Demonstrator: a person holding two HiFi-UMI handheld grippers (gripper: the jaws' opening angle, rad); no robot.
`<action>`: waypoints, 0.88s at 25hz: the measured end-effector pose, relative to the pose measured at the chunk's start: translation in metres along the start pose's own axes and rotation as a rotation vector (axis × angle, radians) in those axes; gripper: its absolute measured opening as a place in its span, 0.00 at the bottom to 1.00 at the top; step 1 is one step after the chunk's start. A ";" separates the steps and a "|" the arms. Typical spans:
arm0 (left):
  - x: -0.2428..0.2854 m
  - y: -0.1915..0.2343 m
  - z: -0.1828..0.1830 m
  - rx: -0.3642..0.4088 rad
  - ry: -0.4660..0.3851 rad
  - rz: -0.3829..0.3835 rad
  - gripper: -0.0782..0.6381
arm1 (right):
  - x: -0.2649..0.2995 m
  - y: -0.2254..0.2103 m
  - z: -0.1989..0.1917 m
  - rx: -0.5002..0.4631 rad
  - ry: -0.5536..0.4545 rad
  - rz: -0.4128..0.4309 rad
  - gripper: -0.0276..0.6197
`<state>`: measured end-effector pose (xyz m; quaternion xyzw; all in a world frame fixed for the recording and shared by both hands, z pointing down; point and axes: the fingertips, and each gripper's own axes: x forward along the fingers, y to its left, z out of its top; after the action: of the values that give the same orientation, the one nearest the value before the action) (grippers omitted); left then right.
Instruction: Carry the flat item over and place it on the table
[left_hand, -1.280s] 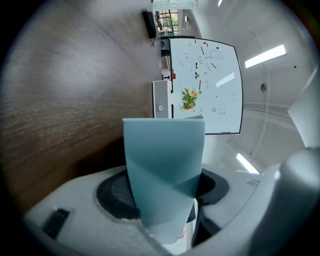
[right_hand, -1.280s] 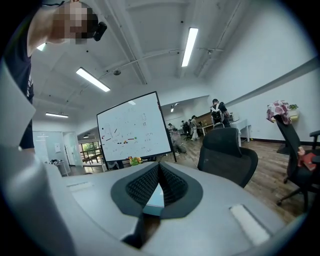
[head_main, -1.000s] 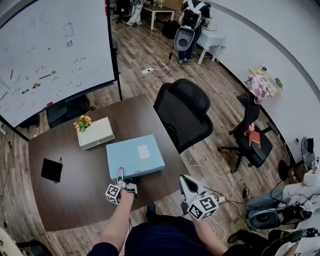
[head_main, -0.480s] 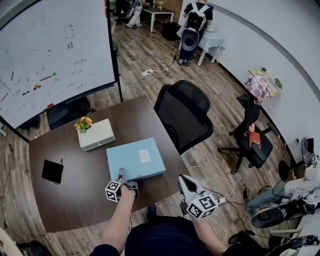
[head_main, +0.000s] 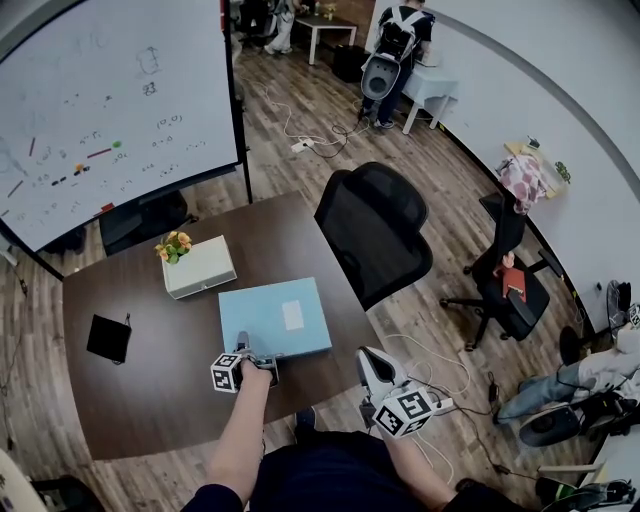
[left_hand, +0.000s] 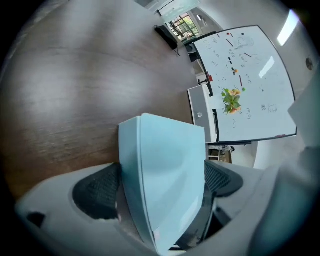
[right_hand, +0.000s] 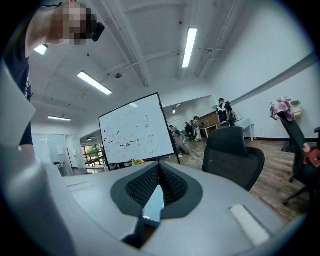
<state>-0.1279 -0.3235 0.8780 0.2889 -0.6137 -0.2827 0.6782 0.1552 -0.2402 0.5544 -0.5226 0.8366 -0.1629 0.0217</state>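
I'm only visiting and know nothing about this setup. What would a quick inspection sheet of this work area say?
Surface: dark wooden table.
Job's things: blue box lying flat on the table, near its front edge.
Clutter: white box with flowers on it; black pad.
Grippers: left gripper fingers have just been opening, and the blue box's edge sits between them, unpressed. Right gripper shut, away from the box.
Cables: loose cables on the floor, more by the whiteboard.
Surroundings: black chair, a second chair, people at the far end.
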 end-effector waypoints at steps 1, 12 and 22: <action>-0.001 -0.003 0.000 0.024 -0.007 0.019 0.84 | 0.000 -0.001 0.001 -0.001 -0.001 0.002 0.06; -0.031 -0.044 -0.018 -0.047 0.030 -0.057 0.87 | 0.015 0.007 0.001 0.014 0.000 0.039 0.06; -0.063 -0.183 -0.039 0.022 0.102 -0.522 0.87 | 0.022 0.011 0.001 0.021 -0.014 0.059 0.06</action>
<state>-0.0995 -0.3982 0.6979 0.4585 -0.4863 -0.4268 0.6092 0.1359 -0.2550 0.5531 -0.4986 0.8497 -0.1673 0.0379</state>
